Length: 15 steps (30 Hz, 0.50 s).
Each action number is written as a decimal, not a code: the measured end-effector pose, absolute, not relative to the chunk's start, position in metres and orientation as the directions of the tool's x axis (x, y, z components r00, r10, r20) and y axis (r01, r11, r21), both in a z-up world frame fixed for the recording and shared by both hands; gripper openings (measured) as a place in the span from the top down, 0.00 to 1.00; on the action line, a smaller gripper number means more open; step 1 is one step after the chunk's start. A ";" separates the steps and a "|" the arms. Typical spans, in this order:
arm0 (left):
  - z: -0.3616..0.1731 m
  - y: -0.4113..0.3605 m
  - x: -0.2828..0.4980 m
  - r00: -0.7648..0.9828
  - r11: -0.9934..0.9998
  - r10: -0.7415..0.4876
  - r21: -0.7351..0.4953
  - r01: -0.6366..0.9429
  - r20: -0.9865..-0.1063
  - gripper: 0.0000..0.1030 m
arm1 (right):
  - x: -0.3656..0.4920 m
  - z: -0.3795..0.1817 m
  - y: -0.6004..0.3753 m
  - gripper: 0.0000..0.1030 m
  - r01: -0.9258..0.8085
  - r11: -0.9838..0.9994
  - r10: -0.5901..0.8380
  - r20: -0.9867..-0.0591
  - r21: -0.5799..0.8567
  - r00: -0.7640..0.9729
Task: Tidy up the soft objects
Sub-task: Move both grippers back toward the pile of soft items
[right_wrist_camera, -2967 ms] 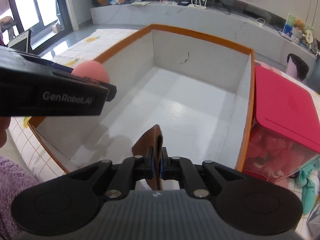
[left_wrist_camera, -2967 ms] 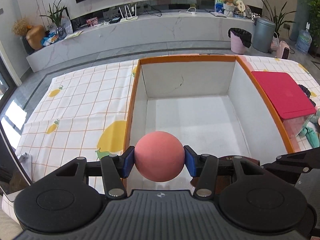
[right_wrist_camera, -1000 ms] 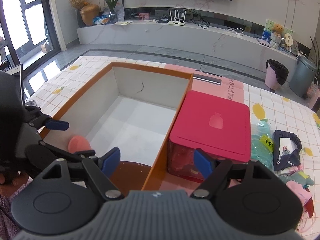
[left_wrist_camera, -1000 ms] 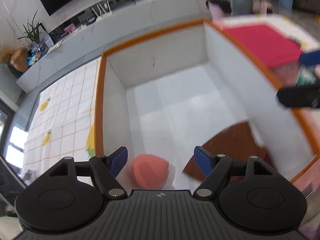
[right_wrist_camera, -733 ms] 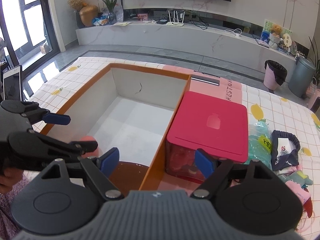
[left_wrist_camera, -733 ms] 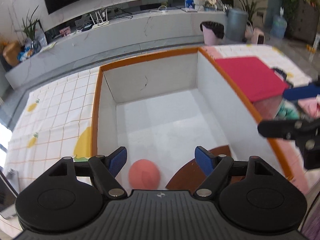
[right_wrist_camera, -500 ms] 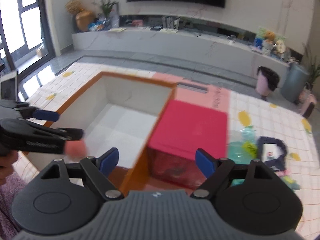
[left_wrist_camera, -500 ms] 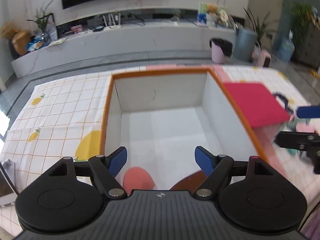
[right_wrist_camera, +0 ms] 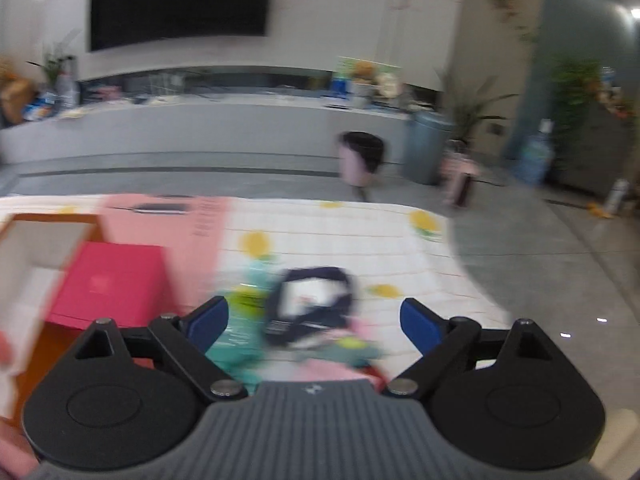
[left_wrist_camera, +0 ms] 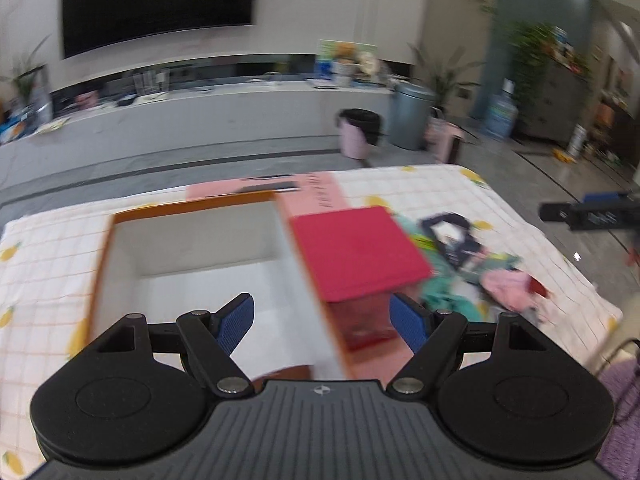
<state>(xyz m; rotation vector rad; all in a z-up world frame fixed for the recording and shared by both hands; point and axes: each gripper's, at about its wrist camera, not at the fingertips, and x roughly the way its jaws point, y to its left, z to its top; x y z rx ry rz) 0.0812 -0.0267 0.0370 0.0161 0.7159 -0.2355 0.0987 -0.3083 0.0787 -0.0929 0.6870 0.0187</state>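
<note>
My left gripper [left_wrist_camera: 325,325] is open and empty, raised over the near right corner of the white box with orange rim [left_wrist_camera: 192,210]. The pink ball is hidden from view; a sliver of a brown object [left_wrist_camera: 290,372] shows at the box's near edge. My right gripper [right_wrist_camera: 314,327] is open and empty above a pile of soft things: a dark blue pouch [right_wrist_camera: 312,304], teal cloth [right_wrist_camera: 236,344] and pink cloth [right_wrist_camera: 332,368]. The pile also shows in the left wrist view [left_wrist_camera: 476,272]. Both views are motion-blurred.
A bin with a red lid [left_wrist_camera: 356,252] stands right of the white box; it also shows in the right wrist view [right_wrist_camera: 108,284]. A pink sheet [right_wrist_camera: 172,224] lies behind them. The checked tablecloth [right_wrist_camera: 340,236] ends at the right, with floor beyond.
The left gripper let go of the pink ball into the box and the right let go of the brown object. Both grippers have since swung right, the right one over the soft pile.
</note>
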 end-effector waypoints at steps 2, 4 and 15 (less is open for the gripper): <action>0.033 -0.049 0.080 0.734 0.973 -0.198 -0.037 0.230 -0.649 0.12 | 0.101 0.074 -0.330 0.11 0.000 0.993 -0.077 -0.636 -0.120 0.768; 0.029 -0.067 0.081 0.746 0.976 -0.180 -0.020 0.219 -0.641 0.12 | 0.106 0.064 -0.350 0.11 0.007 0.994 -0.079 -0.667 -0.111 0.741; 0.000 -0.122 0.092 0.699 0.954 -0.275 -0.095 0.285 -0.661 0.12 | 0.145 -0.009 -0.377 0.38 -0.094 0.989 0.144 -0.823 0.111 0.549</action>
